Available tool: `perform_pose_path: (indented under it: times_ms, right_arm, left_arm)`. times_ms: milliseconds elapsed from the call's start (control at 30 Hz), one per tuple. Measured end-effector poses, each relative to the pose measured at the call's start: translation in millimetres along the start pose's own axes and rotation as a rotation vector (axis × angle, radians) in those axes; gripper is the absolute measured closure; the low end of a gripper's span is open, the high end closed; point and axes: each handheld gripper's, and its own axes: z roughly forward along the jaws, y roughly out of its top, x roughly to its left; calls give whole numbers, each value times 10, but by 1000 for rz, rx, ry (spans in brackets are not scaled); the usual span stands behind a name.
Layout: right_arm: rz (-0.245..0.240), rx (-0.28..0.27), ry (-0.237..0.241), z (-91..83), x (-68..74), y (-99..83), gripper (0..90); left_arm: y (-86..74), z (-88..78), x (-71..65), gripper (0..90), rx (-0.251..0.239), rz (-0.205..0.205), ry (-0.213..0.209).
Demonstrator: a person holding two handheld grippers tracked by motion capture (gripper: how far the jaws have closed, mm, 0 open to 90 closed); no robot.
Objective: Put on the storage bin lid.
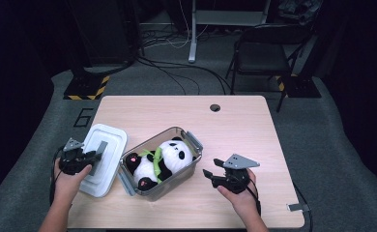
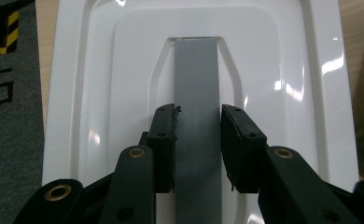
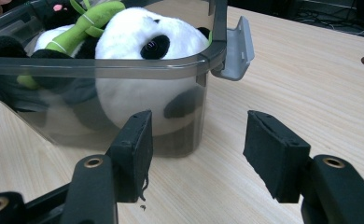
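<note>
A clear grey storage box (image 1: pixel 178 129) stands at mid-table with a plush panda (image 1: pixel 176 152) lying inside it, a green bamboo piece across its chest. The box's white lid (image 1: pixel 108 139) lies flat at the table's left edge. My left gripper (image 1: pixel 97 157) is over that lid. In the left gripper view its jaws (image 2: pixel 198 140) are closed on the lid's (image 2: pixel 101 93) raised grey handle (image 2: pixel 196 70). My right gripper (image 1: pixel 210 166) hovers low, just right of the box. In the right gripper view it (image 3: pixel 196 154) is open and empty, facing the box wall (image 3: pixel 101 67) and the panda (image 3: pixel 138 37).
Grey latches stick out from the box ends (image 3: pixel 238 46). The wooden table (image 1: pixel 244 130) has a cable hole (image 1: pixel 215 107) near its far edge. Beyond the table are a folding chair (image 1: pixel 268 53), floor cables and a yellow-black striped base (image 1: pixel 85 89).
</note>
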Motion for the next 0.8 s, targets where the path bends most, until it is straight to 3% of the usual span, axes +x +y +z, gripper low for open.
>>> perform_pose_path:
  times_ms: [667,800]
  right_arm:
    - [3,1,-3,2,-8,-6,415]
    - [4,4,1,4,-7,-9,415]
  left_arm:
    - [81,-190,-35,666,-34,4,-24]
    - [112,-220,-54,666,-29,22,-26]
